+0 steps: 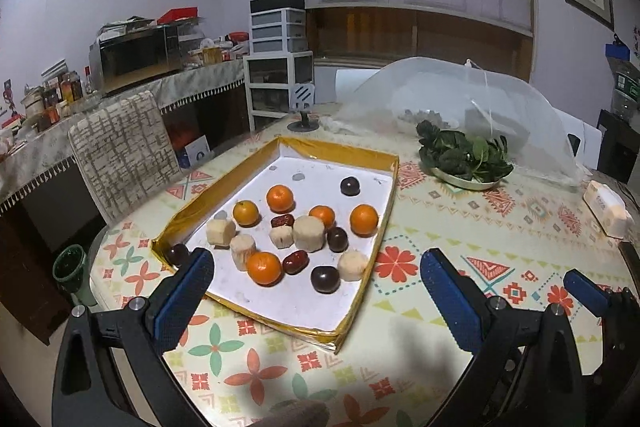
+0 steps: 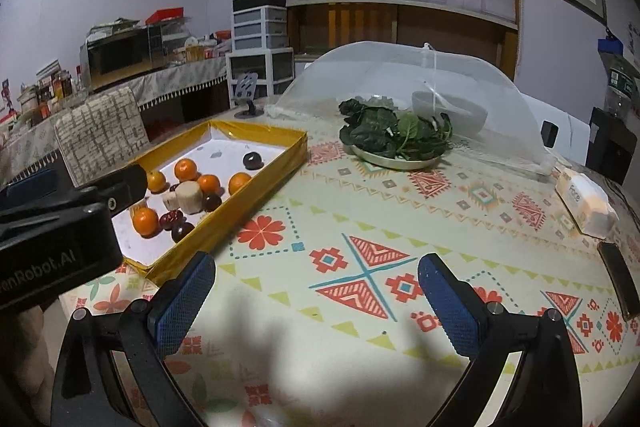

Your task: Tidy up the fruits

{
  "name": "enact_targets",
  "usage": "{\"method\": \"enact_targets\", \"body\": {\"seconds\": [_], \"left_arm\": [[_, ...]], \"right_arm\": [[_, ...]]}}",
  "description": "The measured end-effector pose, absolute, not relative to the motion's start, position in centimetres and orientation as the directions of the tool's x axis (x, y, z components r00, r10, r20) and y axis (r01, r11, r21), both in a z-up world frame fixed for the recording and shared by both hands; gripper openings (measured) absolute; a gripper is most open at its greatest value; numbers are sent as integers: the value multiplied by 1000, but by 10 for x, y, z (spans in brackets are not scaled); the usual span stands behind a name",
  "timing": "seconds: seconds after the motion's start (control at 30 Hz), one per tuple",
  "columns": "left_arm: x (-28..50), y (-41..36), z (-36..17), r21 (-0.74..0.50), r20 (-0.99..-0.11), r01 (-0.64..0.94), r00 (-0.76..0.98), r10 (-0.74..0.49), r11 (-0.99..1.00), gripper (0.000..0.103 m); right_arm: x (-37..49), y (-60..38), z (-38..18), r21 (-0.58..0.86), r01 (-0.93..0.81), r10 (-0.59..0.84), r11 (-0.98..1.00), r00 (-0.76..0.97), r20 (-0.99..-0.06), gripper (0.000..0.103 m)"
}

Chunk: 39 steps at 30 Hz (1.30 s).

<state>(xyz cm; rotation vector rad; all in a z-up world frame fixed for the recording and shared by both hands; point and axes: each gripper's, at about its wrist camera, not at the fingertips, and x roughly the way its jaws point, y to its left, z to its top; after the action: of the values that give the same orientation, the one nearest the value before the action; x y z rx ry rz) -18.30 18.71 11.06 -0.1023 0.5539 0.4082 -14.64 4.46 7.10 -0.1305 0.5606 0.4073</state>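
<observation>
A shallow gold-edged tray [image 1: 362, 283] with a white floor lies on the patterned table. It holds several oranges [image 1: 264, 268], several pale cut chunks [image 1: 308, 233], dark round fruits [image 1: 325, 279] and red dates [image 1: 295, 261], all mixed. My left gripper [image 1: 316, 291] is open and empty, just above the tray's near edge. In the right wrist view the tray [image 2: 256, 193] is at the left. My right gripper [image 2: 316, 299] is open and empty over bare tablecloth, right of the tray. The left gripper's body [image 2: 56, 223] shows at that view's left edge.
A plate of leafy greens [image 1: 466, 157] sits beyond the tray, with a mesh food cover [image 1: 480, 107] behind it. A tissue pack [image 2: 586, 201] and a dark flat object [image 2: 618, 277] lie at the table's right edge. A chair [image 1: 120, 151] stands at the left.
</observation>
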Motion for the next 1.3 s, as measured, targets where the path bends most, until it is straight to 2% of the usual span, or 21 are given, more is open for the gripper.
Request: {"method": "enact_targets", "body": {"seconds": [0.5, 1.3], "left_arm": [[-184, 221, 94, -84, -581, -390, 767, 273, 917, 103], [-185, 234, 87, -118, -599, -392, 761, 250, 912, 103]], "right_arm": [[-141, 77, 61, -79, -418, 295, 905, 750, -592, 103], [-140, 94, 55, -99, -426, 279, 899, 734, -619, 103]]}}
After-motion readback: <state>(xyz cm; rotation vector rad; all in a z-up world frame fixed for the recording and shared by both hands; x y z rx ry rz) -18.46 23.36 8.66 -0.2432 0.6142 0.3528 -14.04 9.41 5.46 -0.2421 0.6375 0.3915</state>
